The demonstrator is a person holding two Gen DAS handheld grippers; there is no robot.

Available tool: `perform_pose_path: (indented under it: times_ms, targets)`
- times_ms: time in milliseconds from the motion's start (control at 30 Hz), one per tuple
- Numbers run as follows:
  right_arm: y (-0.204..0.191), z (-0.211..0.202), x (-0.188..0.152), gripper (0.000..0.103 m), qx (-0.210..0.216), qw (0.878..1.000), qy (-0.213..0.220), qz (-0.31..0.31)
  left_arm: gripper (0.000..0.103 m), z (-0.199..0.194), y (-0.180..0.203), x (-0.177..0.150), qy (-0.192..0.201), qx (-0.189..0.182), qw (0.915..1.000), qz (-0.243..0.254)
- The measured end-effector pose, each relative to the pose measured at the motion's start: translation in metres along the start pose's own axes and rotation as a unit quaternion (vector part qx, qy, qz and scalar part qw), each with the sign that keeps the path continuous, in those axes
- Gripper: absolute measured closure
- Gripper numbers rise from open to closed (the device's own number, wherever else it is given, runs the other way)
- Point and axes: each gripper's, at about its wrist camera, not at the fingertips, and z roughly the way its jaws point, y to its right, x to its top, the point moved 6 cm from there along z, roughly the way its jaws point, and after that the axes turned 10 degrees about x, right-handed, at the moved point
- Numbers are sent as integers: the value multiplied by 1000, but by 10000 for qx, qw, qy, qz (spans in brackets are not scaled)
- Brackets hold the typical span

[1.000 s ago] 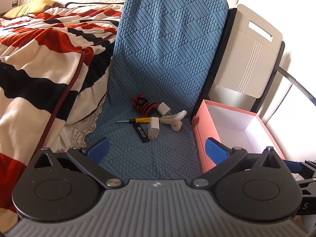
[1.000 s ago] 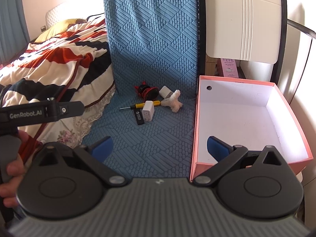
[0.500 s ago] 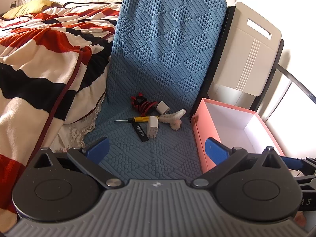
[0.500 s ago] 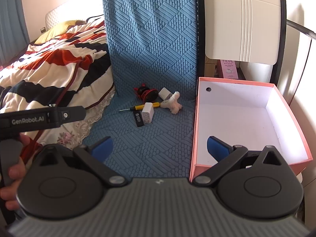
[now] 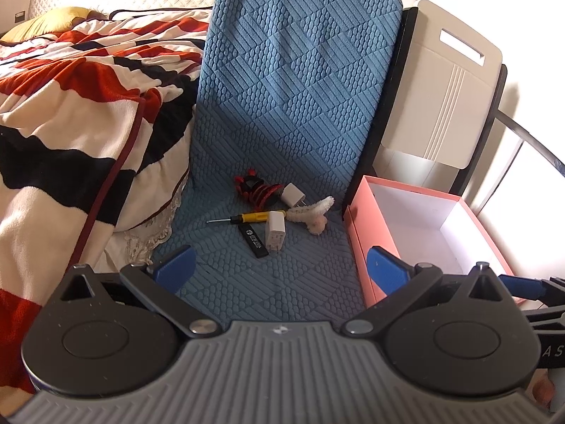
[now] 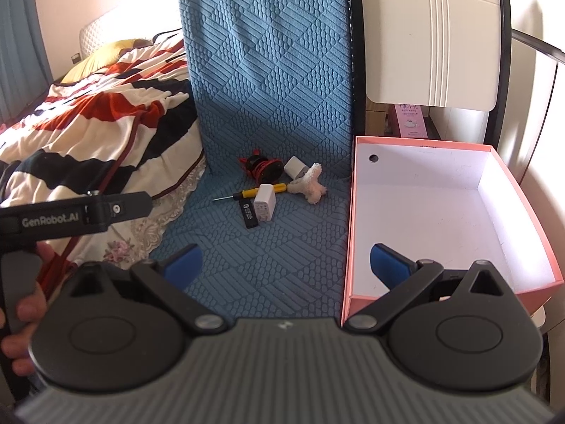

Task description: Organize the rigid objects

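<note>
Two claws in view, both with jaws spread wide and holding nothing. Left claw (image 5: pixel 279 263) hovers low over the near part of a blue textured mat (image 5: pixel 282 106), well short of the objects. Right claw (image 6: pixel 286 259) hovers likewise, its right finger over the near wall of the pink box (image 6: pixel 522 219).

Objects lie clustered on the mat near where it bends upward:
- red and black cable coil (image 5: pixel 256 190), farthest back
- white charger cube (image 5: pixel 293 196), just right of the coil
- yellow-handled screwdriver (image 5: pixel 252 217), tip pointing left
- second white charger (image 5: pixel 275 235), prongs toward camera, touching the screwdriver handle
- black USB stick (image 5: pixel 254 240), just left of that charger
- white fuzzy bone-shaped piece (image 5: pixel 312 213), at the right end of the cluster

Pink box sits open beside the mat's right edge, white inside, nothing in it. Striped blanket (image 5: pixel 70 113) on the bed lies left of the mat. From the right wrist view, a hand (image 6: pixel 21 318) grips the left tool's handle at far left.
</note>
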Motion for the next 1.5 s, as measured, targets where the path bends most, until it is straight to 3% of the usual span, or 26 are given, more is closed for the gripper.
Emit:
perform_pose_path:
  times_ms: [667, 800, 1067, 1167, 1300, 1367, 1500]
  targets:
    - [34, 5, 36, 0, -138, 9993, 346, 86, 0, 33, 21, 15, 85, -227, 9996, 140]
    - [43, 8, 48, 0, -431, 9975, 566, -5, 0, 51, 31, 21, 155, -296, 9990, 299]
    - [54, 35, 70, 3, -237, 9981, 538, 182, 0, 85, 33, 45, 233, -334, 9990, 178]
    - [54, 50, 75, 9, -172, 9985, 461, 228, 0, 99, 30, 51, 269, -276, 9992, 138]
    - [52, 70, 80, 32, -150, 9992, 346, 147, 0, 123, 28, 56, 225, -282, 9993, 89]
    - [51, 80, 83, 32, -98, 9994, 331, 74, 0, 137, 27, 57, 179, -306, 9994, 28]
    - [50, 101, 84, 43, -26, 9997, 239, 73, 0, 163, 23, 58, 124, -374, 9992, -101]
